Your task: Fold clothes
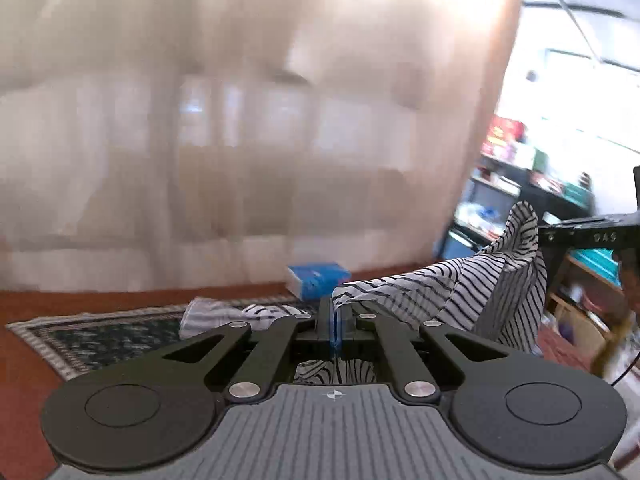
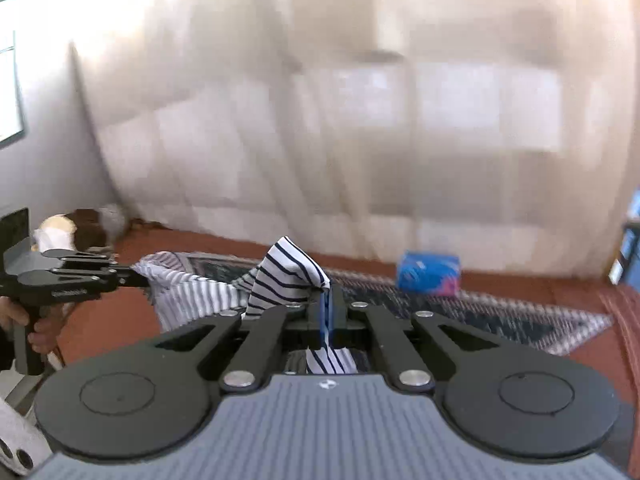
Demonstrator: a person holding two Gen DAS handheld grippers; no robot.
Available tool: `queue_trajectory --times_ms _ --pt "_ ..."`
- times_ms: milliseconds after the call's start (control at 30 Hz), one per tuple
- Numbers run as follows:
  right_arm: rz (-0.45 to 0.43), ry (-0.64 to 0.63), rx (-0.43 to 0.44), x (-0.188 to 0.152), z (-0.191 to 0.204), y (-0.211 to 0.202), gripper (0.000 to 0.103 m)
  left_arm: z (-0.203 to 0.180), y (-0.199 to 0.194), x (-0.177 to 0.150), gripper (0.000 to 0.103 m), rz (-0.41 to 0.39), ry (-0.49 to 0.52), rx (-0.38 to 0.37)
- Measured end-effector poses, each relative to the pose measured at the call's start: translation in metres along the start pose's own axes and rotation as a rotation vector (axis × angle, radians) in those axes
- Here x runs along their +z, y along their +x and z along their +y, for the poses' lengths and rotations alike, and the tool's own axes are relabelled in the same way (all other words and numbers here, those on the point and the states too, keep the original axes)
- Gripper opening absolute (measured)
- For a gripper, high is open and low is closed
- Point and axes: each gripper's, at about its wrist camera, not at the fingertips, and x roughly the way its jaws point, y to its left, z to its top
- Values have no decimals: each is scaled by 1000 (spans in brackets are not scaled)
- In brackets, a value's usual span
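Note:
A white garment with thin dark stripes [image 1: 460, 292] hangs stretched in the air between both grippers, above a patterned rug [image 1: 100, 332]. My left gripper [image 1: 335, 308] is shut on one edge of the striped cloth, which runs from its tips off to the right. The right gripper [image 1: 538, 236] shows there from the side, pinching the far corner. In the right wrist view my right gripper [image 2: 326, 300] is shut on a bunched corner of the garment [image 2: 288, 276]. The left gripper [image 2: 142, 278], held by a hand, grips the other end at the left.
A blue packet [image 1: 318, 280] lies at the rug's far edge, also the blue packet [image 2: 428, 272] in the right view. Pale curtains [image 1: 240, 120] fill the background. Shelves with boxes [image 1: 520, 168] stand at the right. More striped cloth [image 1: 224, 316] lies on the rug.

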Motion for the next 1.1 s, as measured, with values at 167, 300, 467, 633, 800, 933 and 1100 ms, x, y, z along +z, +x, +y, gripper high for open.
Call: queue_trajectory --times_ms 167,300,467,633,800,933,1100 --pt "-22 -51 24 27 -11 56 2 21 50 18 0 3 -13 86" --pt "29 -24 -66 24 -34 160 2 65 140 12 0 88 -80 148" --pt "150 75 -232 -6 -66 297 15 128 295 -46 27 388 -163 281" --pt "282 44 -361 -54 -75 347 31 162 307 -86 28 507 -190 281" --pt "342 43 -283 -77 -59 319 36 153 287 -77 47 463 -84 164" --pt "368 37 -247 -84 -30 327 48 149 303 -79 49 489 -56 123" --pt "420 -22 -218 -99 0 367 53 146 313 -87 50 498 -66 99"
